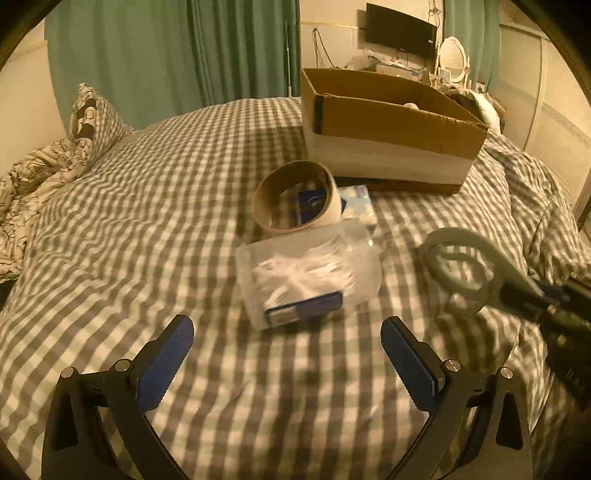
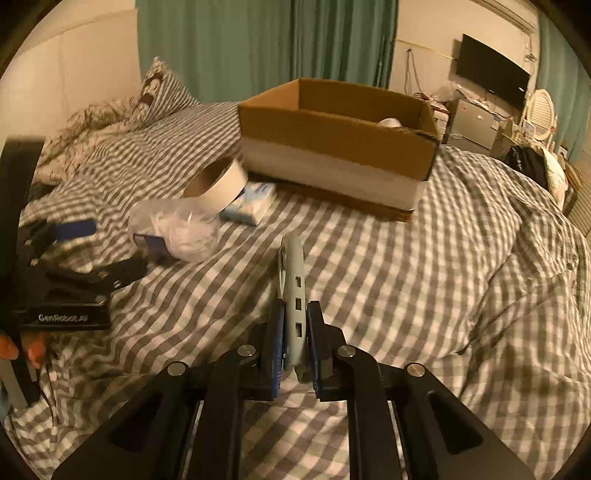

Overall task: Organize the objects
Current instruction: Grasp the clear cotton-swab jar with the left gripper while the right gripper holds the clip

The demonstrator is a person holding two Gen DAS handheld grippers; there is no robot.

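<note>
My left gripper [image 1: 286, 334] is open above the checked bed, just short of a clear plastic tub of white items with a blue label [image 1: 306, 280]. A tape roll [image 1: 295, 197] leans behind the tub, with a small blue-white packet [image 1: 358, 203] beside it. My right gripper [image 2: 295, 332] is shut on a grey looped strap with a coiled cable [image 2: 293, 273], held above the bed; it also shows in the left wrist view [image 1: 465, 266]. An open cardboard box [image 1: 388, 129] stands at the back, also seen in the right wrist view [image 2: 340, 144].
A patterned pillow and crumpled duvet [image 1: 55, 155] lie at the bed's far left. Green curtains, a wall TV [image 1: 400, 31] and a cluttered dresser are behind the bed. The left gripper and hand [image 2: 66, 288] show at the left of the right wrist view.
</note>
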